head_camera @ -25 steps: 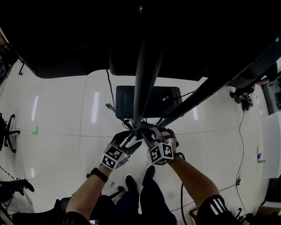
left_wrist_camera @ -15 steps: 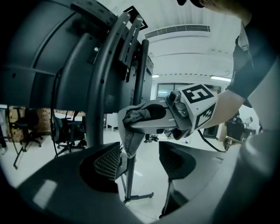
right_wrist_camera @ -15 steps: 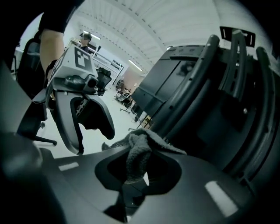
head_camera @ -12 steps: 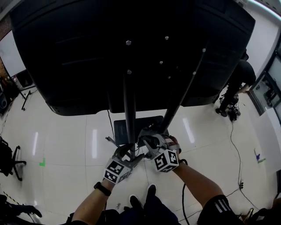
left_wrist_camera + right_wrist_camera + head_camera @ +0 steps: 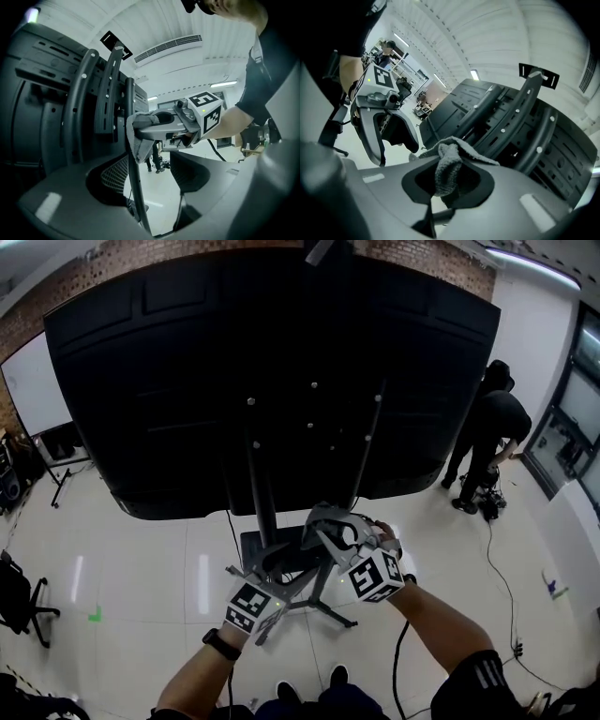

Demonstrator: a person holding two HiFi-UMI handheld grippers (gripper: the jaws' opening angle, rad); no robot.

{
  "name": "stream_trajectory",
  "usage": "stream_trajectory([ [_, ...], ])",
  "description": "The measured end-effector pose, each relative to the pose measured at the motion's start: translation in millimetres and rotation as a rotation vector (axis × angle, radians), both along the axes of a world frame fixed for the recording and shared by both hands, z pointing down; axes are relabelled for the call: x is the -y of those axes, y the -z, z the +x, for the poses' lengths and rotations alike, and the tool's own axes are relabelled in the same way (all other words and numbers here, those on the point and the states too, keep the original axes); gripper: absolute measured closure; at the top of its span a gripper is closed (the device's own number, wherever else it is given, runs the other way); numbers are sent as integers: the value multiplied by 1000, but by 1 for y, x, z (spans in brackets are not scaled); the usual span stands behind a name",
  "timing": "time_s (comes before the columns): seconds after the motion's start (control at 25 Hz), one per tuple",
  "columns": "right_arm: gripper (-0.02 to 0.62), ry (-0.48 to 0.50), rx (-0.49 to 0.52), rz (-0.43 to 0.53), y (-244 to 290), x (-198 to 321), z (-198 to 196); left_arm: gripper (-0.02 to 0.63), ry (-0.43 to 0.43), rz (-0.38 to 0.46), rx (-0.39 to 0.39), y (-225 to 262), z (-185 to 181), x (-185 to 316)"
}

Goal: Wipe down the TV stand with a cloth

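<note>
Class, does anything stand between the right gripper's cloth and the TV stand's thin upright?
Nothing visible does: the cloth, clamped in the right gripper, appears to press directly against the thin upright.

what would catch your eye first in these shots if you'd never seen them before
The back of a huge black TV fills the upper head view, carried on thin stand poles. Below it, the right gripper pinches a grey cloth up against a pole. The left gripper sits beside it, its jaws apart either side of a pole.
</note>
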State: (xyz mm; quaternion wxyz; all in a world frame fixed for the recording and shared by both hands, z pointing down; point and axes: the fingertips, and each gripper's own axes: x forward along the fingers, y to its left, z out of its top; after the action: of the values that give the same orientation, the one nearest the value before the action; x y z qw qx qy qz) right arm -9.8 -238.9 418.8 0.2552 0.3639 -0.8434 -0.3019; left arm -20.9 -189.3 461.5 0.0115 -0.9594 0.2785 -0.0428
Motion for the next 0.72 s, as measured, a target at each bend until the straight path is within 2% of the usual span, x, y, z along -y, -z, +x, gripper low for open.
stream_trajectory([
  [0.36,541,53,30,201,136,13,43,308,30,140,-22,107,51,10],
  [0.72,540,81,108,257,231,40,79,308,43,260,-41,196,91,28],
])
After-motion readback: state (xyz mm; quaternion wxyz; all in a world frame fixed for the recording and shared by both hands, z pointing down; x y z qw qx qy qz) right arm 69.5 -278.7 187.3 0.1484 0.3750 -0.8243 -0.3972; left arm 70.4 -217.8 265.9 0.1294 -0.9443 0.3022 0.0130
